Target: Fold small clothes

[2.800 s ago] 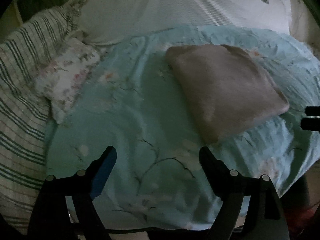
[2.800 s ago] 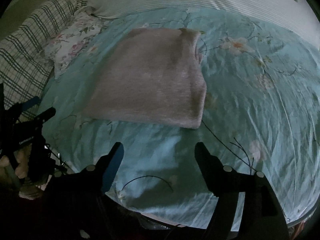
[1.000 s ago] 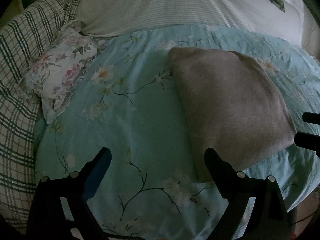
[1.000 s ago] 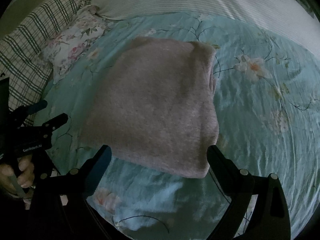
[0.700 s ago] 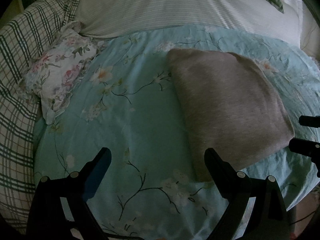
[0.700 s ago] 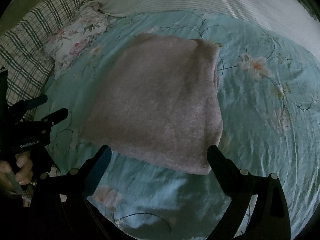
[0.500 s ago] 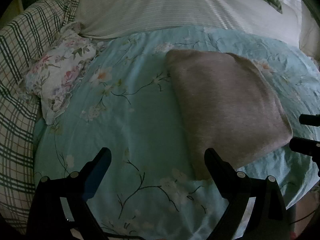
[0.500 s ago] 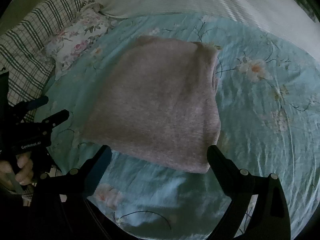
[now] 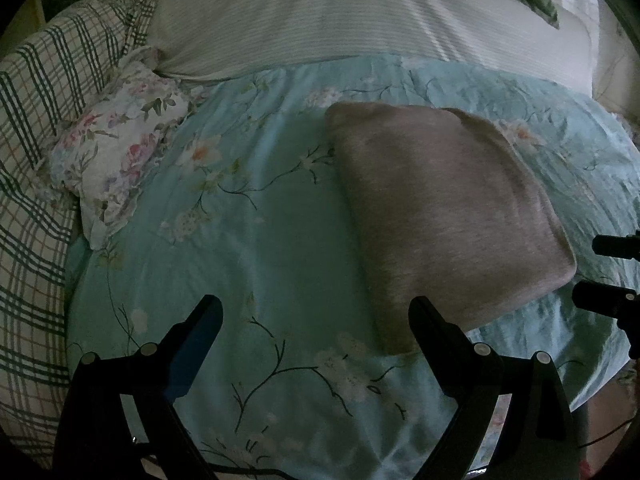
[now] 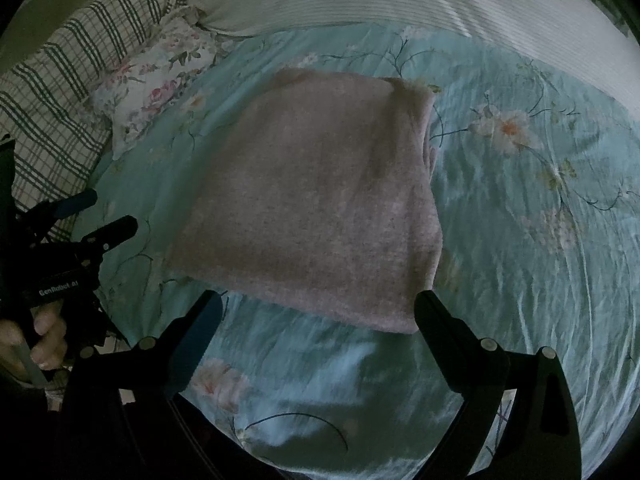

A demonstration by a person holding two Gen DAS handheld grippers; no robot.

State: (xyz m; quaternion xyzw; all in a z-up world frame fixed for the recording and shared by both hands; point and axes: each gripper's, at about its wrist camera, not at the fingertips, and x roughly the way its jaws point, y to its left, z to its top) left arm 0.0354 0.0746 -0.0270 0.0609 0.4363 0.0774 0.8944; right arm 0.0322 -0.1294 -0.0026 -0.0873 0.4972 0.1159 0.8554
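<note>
A grey-pink garment [image 9: 440, 208] lies folded into a flat rectangle on the light blue floral bedspread [image 9: 248, 232]. In the right wrist view the garment [image 10: 320, 196] fills the middle, its near edge just beyond my fingertips. My left gripper [image 9: 316, 316] is open and empty, above the bedspread to the left of the garment's near corner. My right gripper [image 10: 320, 308] is open and empty at the garment's near edge. The left gripper [image 10: 92, 216] also shows at the left of the right wrist view, and the right gripper's fingertips [image 9: 612, 248] at the right edge of the left wrist view.
A floral pillow [image 9: 116, 160] lies at the left by a green plaid cover [image 9: 36, 128]. A white striped sheet [image 9: 340, 12] covers the far side of the bed. The bed's near edge runs just below the grippers.
Both grippers have moved in closer over the bed since the earliest frames, so the garment looks larger. Over the last second little has shifted. Both stay open.
</note>
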